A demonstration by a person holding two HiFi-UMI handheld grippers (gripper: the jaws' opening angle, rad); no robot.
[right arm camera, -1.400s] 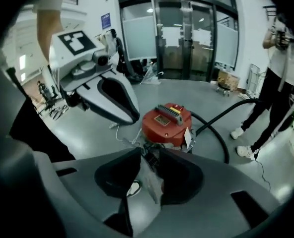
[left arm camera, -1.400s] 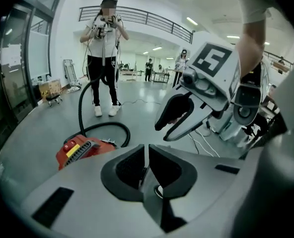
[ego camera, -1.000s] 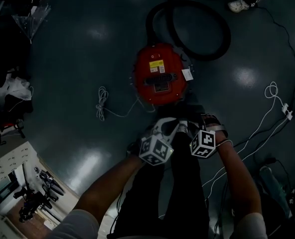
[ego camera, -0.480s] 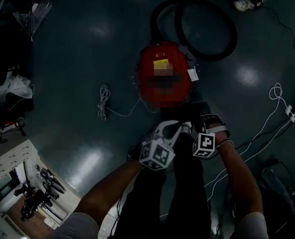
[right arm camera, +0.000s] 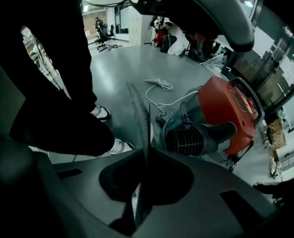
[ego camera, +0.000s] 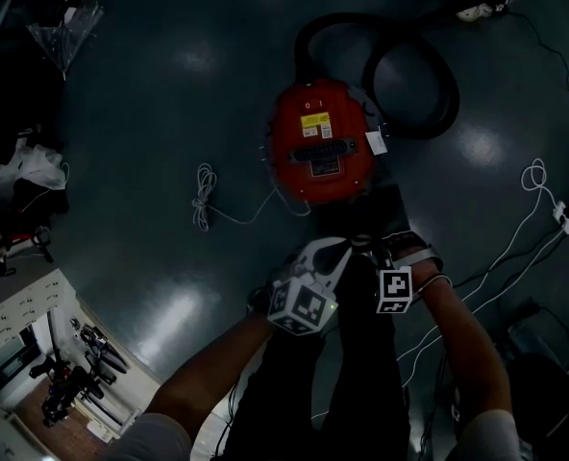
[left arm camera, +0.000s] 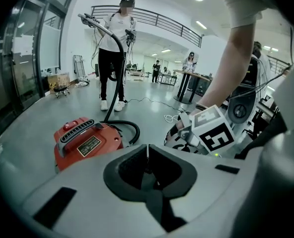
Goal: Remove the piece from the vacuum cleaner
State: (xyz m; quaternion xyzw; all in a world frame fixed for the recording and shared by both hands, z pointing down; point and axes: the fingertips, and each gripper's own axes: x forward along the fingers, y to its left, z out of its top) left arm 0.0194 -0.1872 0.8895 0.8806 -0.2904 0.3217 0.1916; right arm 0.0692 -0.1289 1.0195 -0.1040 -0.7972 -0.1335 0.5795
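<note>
The red vacuum cleaner (ego camera: pixel 321 152) lies on the dark floor, its black hose (ego camera: pixel 414 75) looped behind it. Both grippers hang just short of its near end. My left gripper (ego camera: pixel 334 254) is shut and holds nothing; in its own view the jaws (left arm camera: pixel 148 150) meet, with the vacuum cleaner (left arm camera: pixel 87 140) beyond. My right gripper (ego camera: pixel 376 250) is closing its jaws (right arm camera: pixel 147 155) on a thin flat mesh piece (right arm camera: pixel 138 115) seen edge-on. The piece stands beside the vacuum cleaner's (right arm camera: pixel 229 108) round black grille (right arm camera: pixel 189 140).
A coiled white cord (ego camera: pixel 200 198) lies left of the vacuum, and more cables (ego camera: pixel 534 190) trail at the right. Someone's shoes (ego camera: pixel 472 10) are at the top edge. A standing person (left arm camera: pixel 114 43) holds the hose's far end. Clutter (ego camera: pixel 15 181) lines the left side.
The hose loop has shifted to the right. The vacuum sits slightly lower in view. Both grippers stay at its near end, and the right one's cube has turned a little.
</note>
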